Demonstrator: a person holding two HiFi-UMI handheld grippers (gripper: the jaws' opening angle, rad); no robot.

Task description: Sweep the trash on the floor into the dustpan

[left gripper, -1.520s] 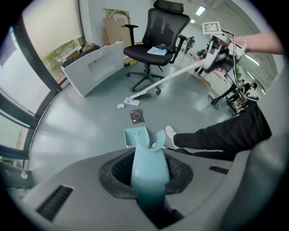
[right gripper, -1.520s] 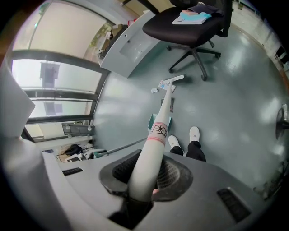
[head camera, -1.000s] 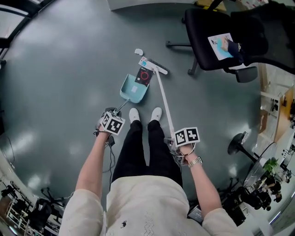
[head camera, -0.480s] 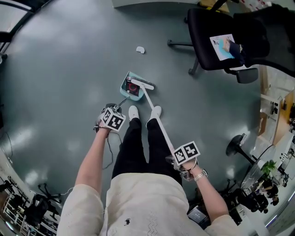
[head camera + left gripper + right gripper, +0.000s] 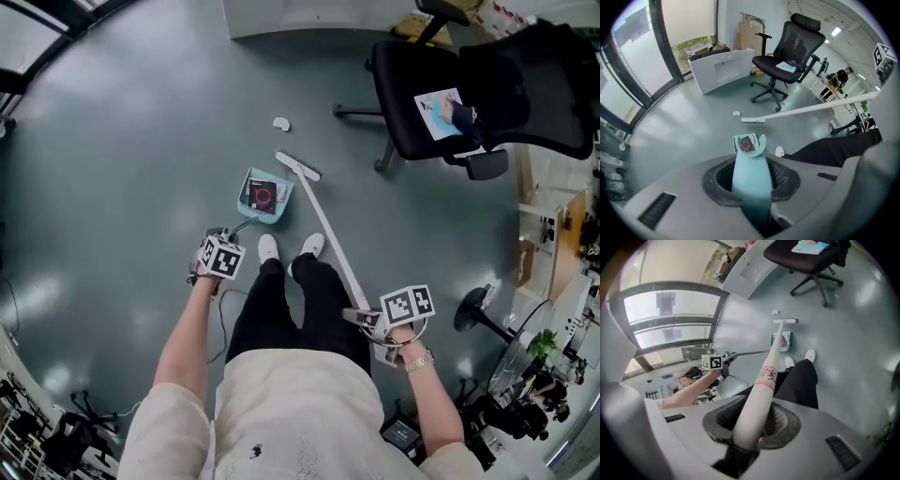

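Note:
A light-blue dustpan [image 5: 264,194] rests on the grey floor ahead of the person's shoes, with a dark wrapper marked by a red ring [image 5: 262,196] lying in it. My left gripper [image 5: 222,246] is shut on the dustpan's long handle [image 5: 751,185]. My right gripper [image 5: 370,323] is shut on the white broom handle [image 5: 757,399]. The broom head [image 5: 297,166] sits just beyond and right of the pan. A small white scrap [image 5: 280,123] lies farther out on the floor, also seen as a white scrap [image 5: 736,113] beyond the broom head [image 5: 753,120].
A black office chair [image 5: 469,89] with papers on its seat stands at the upper right, its wheeled base [image 5: 366,112] near the scrap. A white curved cabinet [image 5: 721,68] stands at the back. The person's white shoes [image 5: 289,247] are just behind the pan.
The broom swept the wrapper into the dustpan, then its head lifted out and moved up-right of the pan. The pan shifted slightly left; the right gripper drew back and right.

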